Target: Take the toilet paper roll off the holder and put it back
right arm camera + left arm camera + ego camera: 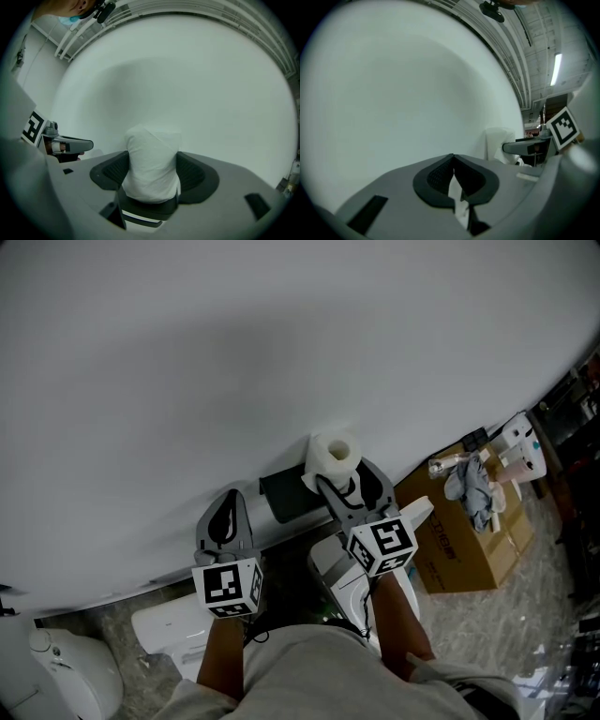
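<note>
Right tool point(153, 174) is clamping the toilet paper roll point(334, 456) across its sides. I am reading the roll as standing on end, core hole facing up toward the head camera, close against the wall point(234, 352). The dark holder point(289, 495) is sitting just beside the roll on its left, so I am judging the coming move as a short sideways one. A dark bar is showing under the roll in the right gripper view; I cannot tell whether it is the holder's arm. Left tool point(225, 519) is hanging clenched and empty near the holder's far end, possibly crowding it. The cardboard box point(464, 545) is lying well apart to the right.
</note>
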A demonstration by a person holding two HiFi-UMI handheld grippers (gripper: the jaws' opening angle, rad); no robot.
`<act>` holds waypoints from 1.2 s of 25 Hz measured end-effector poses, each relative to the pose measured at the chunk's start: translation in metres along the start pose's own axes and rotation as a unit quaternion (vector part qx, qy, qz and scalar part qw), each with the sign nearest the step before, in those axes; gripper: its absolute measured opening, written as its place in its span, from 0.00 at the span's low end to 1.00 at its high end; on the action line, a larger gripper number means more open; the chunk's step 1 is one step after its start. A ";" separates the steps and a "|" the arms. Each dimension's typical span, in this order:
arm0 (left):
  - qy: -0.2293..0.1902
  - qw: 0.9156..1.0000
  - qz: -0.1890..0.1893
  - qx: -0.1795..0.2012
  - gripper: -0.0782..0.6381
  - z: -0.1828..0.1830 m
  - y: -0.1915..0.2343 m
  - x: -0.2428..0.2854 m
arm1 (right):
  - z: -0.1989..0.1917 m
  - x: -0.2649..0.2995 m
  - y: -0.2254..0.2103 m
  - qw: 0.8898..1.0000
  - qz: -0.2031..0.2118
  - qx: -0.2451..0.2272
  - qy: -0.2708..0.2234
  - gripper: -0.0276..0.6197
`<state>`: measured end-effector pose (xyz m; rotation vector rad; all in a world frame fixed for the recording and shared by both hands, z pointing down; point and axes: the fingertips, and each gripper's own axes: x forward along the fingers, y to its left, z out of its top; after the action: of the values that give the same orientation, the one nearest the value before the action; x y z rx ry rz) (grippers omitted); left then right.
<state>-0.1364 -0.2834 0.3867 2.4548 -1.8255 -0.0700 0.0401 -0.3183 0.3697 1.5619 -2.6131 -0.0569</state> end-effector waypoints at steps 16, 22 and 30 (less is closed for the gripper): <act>-0.003 0.999 0.028 0.025 0.12 0.008 -0.025 -0.037 | 0.024 -0.046 -0.010 0.997 0.020 0.011 -0.068 0.52; -0.009 0.999 0.017 0.028 0.12 0.009 -0.050 -0.044 | 0.028 -0.079 -0.008 0.996 0.024 0.008 -0.082 0.52; -0.006 0.999 0.005 0.034 0.12 0.007 -0.093 -0.062 | 0.028 -0.142 -0.024 0.996 0.012 0.010 -0.088 0.52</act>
<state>-0.0661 -0.1977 0.3699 2.4958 -1.8739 -0.0231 0.1248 -0.2051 0.3309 1.6002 -2.7724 -0.1754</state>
